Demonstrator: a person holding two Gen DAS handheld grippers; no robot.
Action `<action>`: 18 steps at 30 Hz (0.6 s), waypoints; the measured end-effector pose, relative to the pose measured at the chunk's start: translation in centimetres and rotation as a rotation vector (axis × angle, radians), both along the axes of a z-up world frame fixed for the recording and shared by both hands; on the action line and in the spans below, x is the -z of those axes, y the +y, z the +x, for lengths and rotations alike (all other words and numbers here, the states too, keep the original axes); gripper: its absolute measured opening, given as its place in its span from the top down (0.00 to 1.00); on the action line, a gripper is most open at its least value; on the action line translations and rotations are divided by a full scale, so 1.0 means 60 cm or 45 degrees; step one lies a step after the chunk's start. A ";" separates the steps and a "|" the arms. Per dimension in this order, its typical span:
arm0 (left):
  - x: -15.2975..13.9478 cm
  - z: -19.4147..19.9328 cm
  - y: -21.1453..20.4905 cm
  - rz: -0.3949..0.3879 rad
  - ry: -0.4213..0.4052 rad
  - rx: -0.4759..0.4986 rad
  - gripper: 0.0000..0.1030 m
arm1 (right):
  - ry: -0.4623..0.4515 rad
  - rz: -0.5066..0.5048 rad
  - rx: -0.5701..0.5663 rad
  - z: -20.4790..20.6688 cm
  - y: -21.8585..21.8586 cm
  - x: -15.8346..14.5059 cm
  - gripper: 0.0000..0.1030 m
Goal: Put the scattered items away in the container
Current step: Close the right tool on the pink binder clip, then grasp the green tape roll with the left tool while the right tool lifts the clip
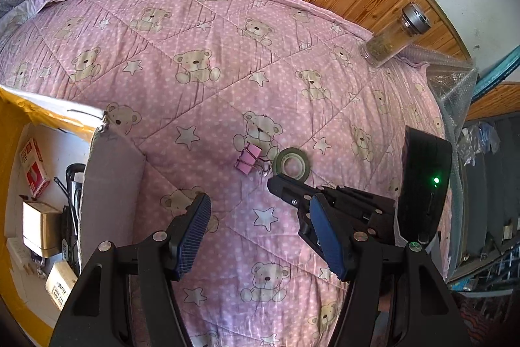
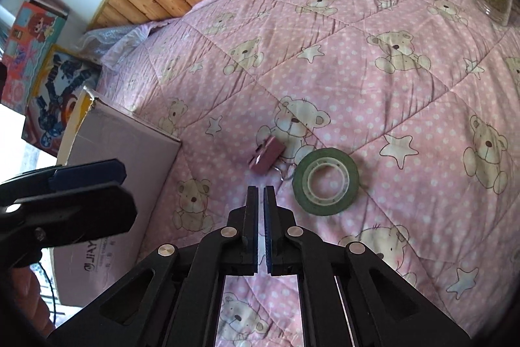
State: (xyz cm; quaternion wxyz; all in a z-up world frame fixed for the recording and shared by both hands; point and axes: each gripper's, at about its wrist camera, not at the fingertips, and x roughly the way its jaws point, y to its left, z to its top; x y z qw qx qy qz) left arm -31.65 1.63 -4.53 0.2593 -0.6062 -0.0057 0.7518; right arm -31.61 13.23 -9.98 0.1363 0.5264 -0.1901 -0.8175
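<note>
A pink binder clip (image 1: 248, 161) (image 2: 266, 153) lies on the pink bear-print quilt (image 1: 195, 31), just left of a green tape roll (image 1: 292, 165) (image 2: 326, 181) that lies flat. My right gripper (image 2: 260, 189) is shut with nothing between its pads, its tips a little short of the clip and left of the roll. My left gripper (image 1: 258, 199) is open and empty, hovering over the quilt nearer than both items. The open cardboard box (image 1: 110, 171) (image 2: 120, 152) stands at the left and holds several small boxes and dark items.
A glass bottle (image 1: 393, 38) with a metal cap stands at the quilt's far right corner by the wooden wall. Bubble wrap (image 1: 455, 86) hangs off the right edge. Colourful toy boxes (image 2: 42, 54) lean beyond the cardboard box.
</note>
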 end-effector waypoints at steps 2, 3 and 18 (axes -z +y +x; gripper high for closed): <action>0.002 -0.004 0.001 -0.001 -0.001 -0.007 0.37 | 0.035 0.066 0.001 -0.002 -0.002 -0.007 0.91; 0.003 -0.005 -0.001 -0.002 -0.004 -0.011 0.37 | 0.052 0.082 -0.003 -0.006 -0.003 -0.009 0.78; 0.002 0.004 -0.056 0.011 -0.032 -0.098 0.36 | 0.175 0.505 -0.544 -0.074 -0.077 0.034 0.66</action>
